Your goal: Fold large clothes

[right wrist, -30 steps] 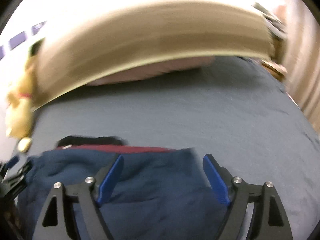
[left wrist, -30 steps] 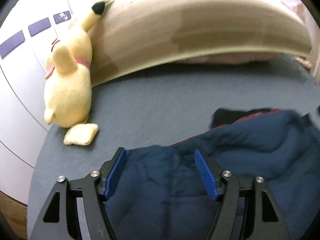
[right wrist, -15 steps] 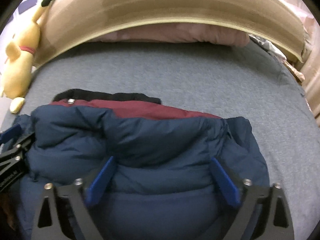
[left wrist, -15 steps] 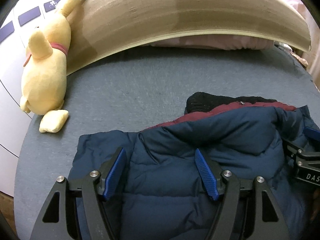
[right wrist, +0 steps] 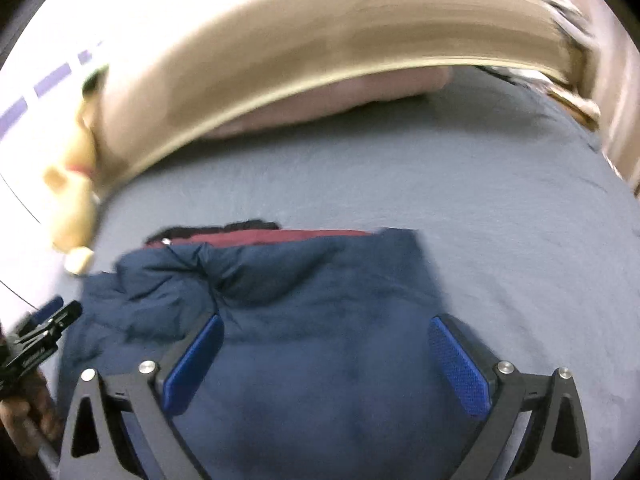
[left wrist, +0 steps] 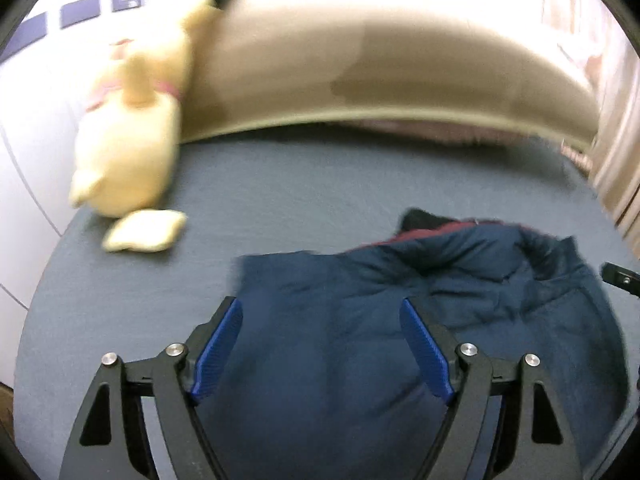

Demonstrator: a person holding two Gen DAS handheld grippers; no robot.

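Observation:
A navy puffer jacket (left wrist: 440, 288) with a maroon lining (right wrist: 280, 236) and a black collar (left wrist: 420, 218) lies bunched on the grey bed (left wrist: 320, 184). My left gripper (left wrist: 320, 308) hovers over the jacket's left part. Its jaws are opening, and the blue pads (left wrist: 218, 344) press on nothing. My right gripper (right wrist: 326, 322) hangs over the right part of the jacket (right wrist: 320, 276), open wide with only fabric below it. Each gripper shows at the edge of the other's view: the left gripper (right wrist: 52, 320) and the right gripper (left wrist: 620, 278).
A yellow plush toy (left wrist: 132, 148) leans on the beige headboard (left wrist: 380, 76) at the bed's far left corner. A pink pillow (right wrist: 340, 100) lies under the headboard. Bare grey bedding (right wrist: 500, 220) stretches right of the jacket. A hand (right wrist: 24, 412) holds the left gripper.
Both grippers have drawn back from the jacket since half a second ago, so more bedding shows. The right jaws have spread wider. The jacket stays on the bed.

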